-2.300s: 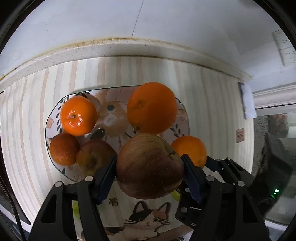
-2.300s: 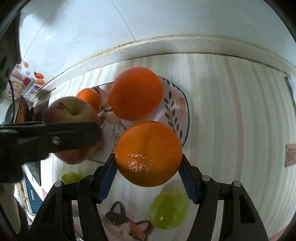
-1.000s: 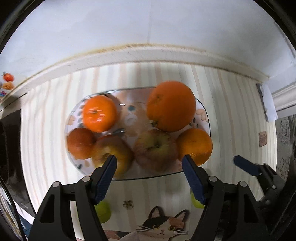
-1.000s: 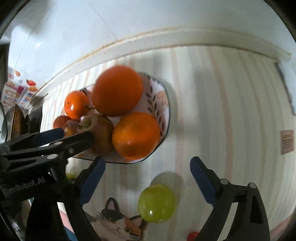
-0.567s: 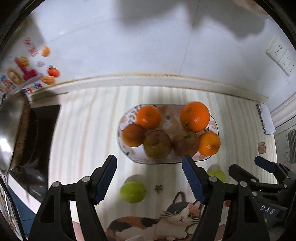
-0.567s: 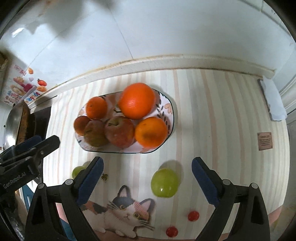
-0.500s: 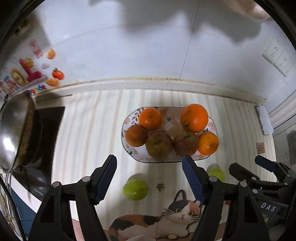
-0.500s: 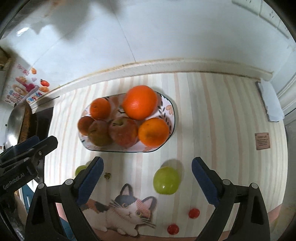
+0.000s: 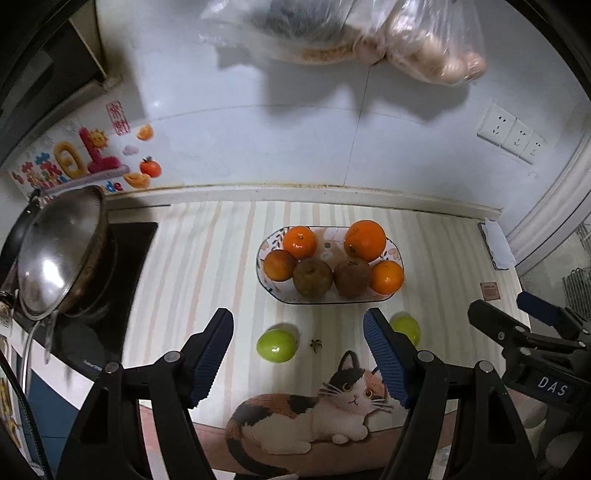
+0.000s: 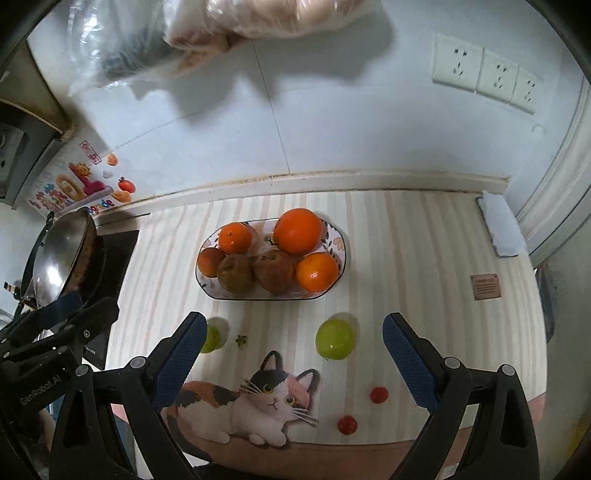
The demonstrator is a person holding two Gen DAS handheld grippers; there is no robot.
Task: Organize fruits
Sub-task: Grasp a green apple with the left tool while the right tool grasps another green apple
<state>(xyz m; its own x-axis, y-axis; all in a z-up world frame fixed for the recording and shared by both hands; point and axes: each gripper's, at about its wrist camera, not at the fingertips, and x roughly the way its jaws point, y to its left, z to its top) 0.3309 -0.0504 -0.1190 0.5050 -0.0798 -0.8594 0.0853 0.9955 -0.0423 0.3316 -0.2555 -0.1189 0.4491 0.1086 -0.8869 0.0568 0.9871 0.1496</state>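
Note:
An oval patterned plate [image 9: 263, 280] [image 10: 343, 254] holds three oranges, a darker round fruit and two apples [image 9: 313, 277] [image 10: 274, 272]. Two green fruits lie on the striped mat in front of it: one [image 9: 277, 345] [image 10: 213, 338] on the left, one [image 9: 407, 328] [image 10: 335, 339] on the right. Two small red tomatoes [image 10: 378, 394] sit near the mat's front edge. My left gripper [image 9: 297, 316] hangs open and empty, high above the mat and short of the plate. My right gripper [image 10: 293, 319] is likewise open and empty, beside the left one.
A steel wok [image 9: 59, 254] sits on a black stove at the left. Plastic bags [image 9: 369, 33] hang on the wall above. A small dry stem [image 9: 315, 345] lies between the green fruits. A white cloth [image 10: 498, 229] lies at the right, with wall sockets [image 10: 484, 74] above.
Both grippers let go of the apple and the orange onto the plate, then rose and drew back, so the plate looks smaller and the stove, wall and bags have come into view.

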